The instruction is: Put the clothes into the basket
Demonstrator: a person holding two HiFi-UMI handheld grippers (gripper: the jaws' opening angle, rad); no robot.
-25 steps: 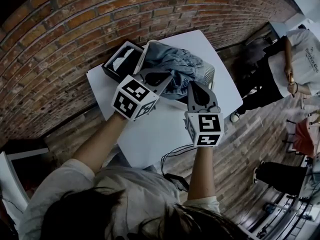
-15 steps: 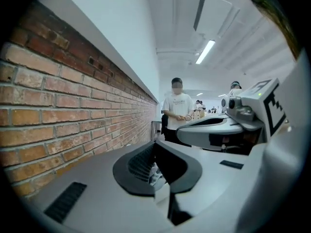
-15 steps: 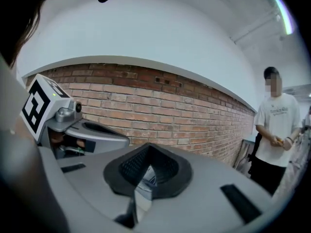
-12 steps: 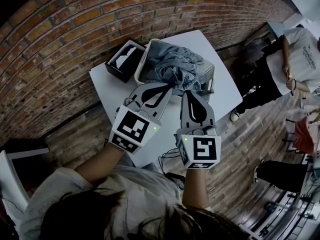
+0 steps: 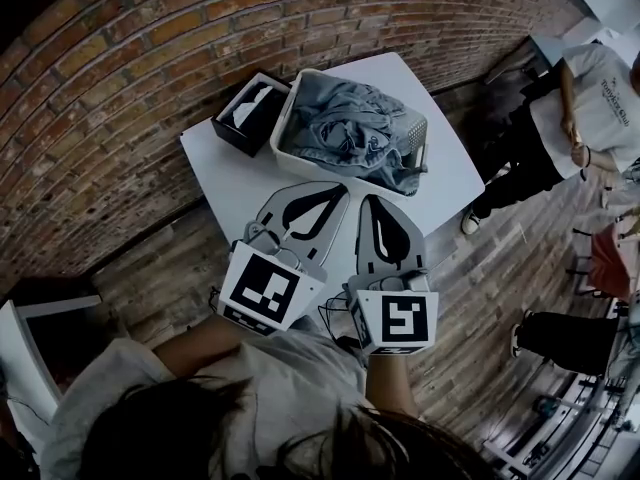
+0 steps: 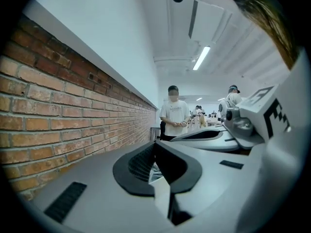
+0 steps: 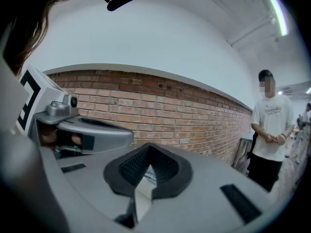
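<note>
A white table (image 5: 230, 183) is standing against a brick wall, filling the middle of the head view. Both claws are pressed together, pinching nothing. The left gripper (image 5: 338, 190) and right gripper (image 5: 372, 203) are drawing back from the basket (image 5: 300, 165) toward the lower centre. Beyond their tips, at upper centre, the clothes (image 5: 345, 128) are lying heaped inside the basket, with a black box (image 5: 250, 113) just beside it at upper left. The loading is looking finished.
</note>
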